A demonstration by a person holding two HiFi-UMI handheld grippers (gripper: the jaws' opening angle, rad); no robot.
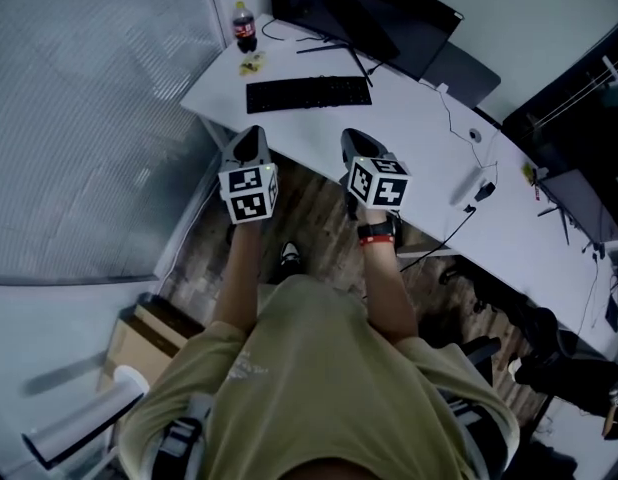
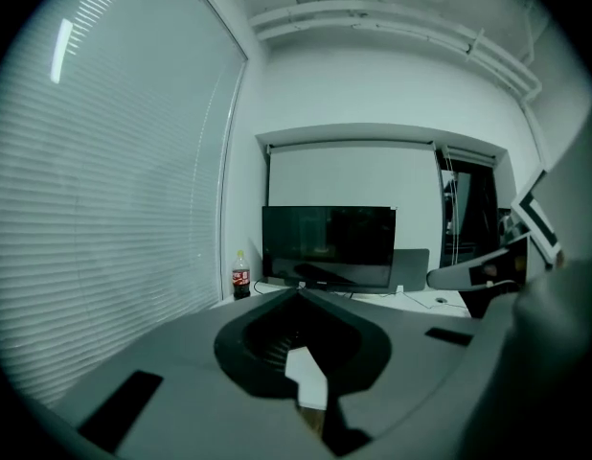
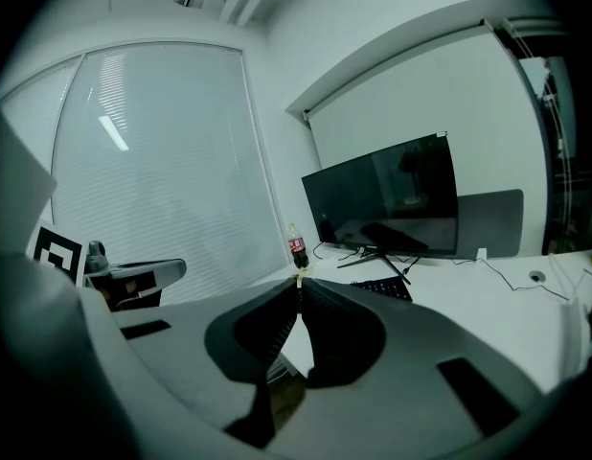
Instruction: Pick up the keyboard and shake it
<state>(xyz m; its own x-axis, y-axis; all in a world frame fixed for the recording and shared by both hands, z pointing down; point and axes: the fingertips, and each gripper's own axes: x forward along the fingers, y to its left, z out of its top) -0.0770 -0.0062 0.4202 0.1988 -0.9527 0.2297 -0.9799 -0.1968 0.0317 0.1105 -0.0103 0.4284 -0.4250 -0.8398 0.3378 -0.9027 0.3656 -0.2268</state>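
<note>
Keyboard ahead of left gripper, right gripper (fingers together, abreast).

Dim, cool-toned lighting; strong wide-angle distortion.
Light enters through the window blinds, the brightest area in every view, with one bright streak on them in both gripper views. The monitor screen carries faint reflections; the keyboard reads as a dark block. Gripper views show black vignetted corners, curved edges and a soft foreground. The head view darkens toward its lower edge.
</note>
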